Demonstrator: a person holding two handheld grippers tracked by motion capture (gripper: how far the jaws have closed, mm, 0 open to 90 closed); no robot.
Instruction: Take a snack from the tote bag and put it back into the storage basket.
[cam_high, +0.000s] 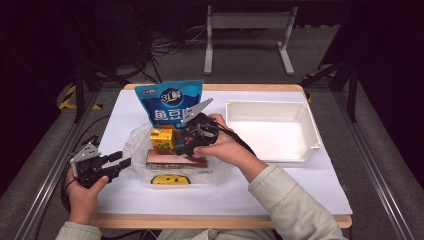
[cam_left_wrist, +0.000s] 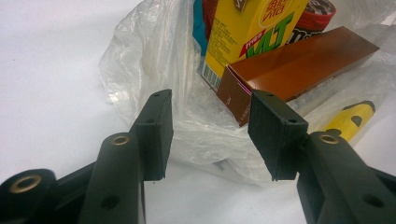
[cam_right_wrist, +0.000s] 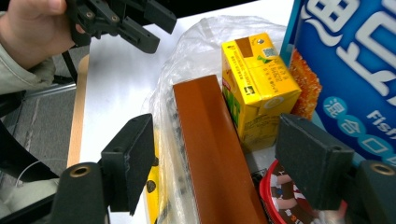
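Right gripper, jaws wide, straddling long brown cardboard box inside crinkled clear plastic bag; left gripper, jaws wide, hovering beside bag.

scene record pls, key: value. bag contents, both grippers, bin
surface: white table
plastic bag: clear, crumpled, lying open
in or on the bag: brown box, yellow drink carton, red-lidded cup, yellow item
blue snack pouch: upright, behind the carton
left gripper: jaws open, facing the bag, apart from it
right gripper: jaws open, either side of the brown box
white bin: empty, right of the bag
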